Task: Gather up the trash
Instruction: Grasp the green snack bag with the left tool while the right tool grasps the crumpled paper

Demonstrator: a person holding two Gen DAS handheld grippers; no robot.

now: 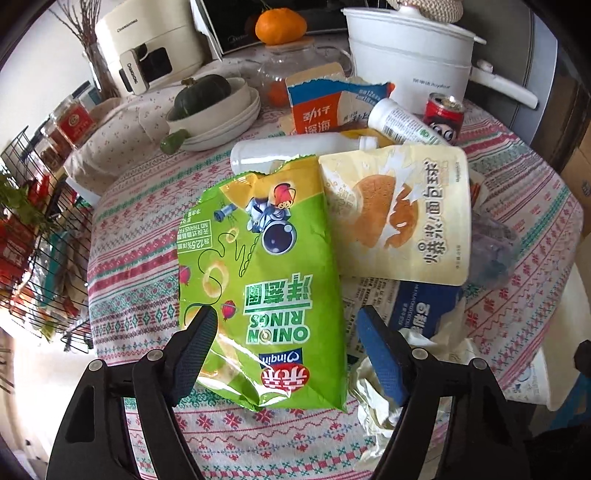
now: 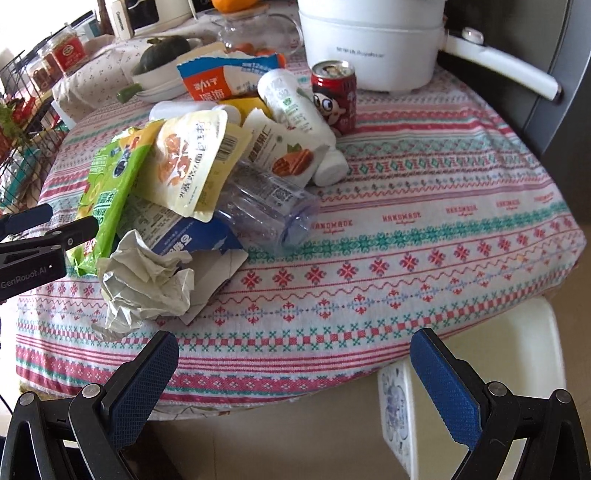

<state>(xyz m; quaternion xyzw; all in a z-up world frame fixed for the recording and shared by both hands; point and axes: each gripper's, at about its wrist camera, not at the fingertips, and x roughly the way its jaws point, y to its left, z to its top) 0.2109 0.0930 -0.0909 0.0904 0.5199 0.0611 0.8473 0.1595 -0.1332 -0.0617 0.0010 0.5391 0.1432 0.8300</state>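
A pile of trash lies on the patterned tablecloth. A green onion-rings bag lies on top, with its lower end between the fingers of my open left gripper; whether the pads touch it is unclear. Beside it are a cream snack pouch, white bottles, a red can, a torn blue-orange carton and crumpled paper. A clear plastic bottle lies on its side. My right gripper is open and empty, off the table's near edge. The left gripper also shows in the right wrist view.
A white electric pot stands at the back right. Stacked bowls hold a green squash. An orange sits on a glass teapot. A wire rack stands left of the table. A white bin stands on the floor at the table's near right edge.
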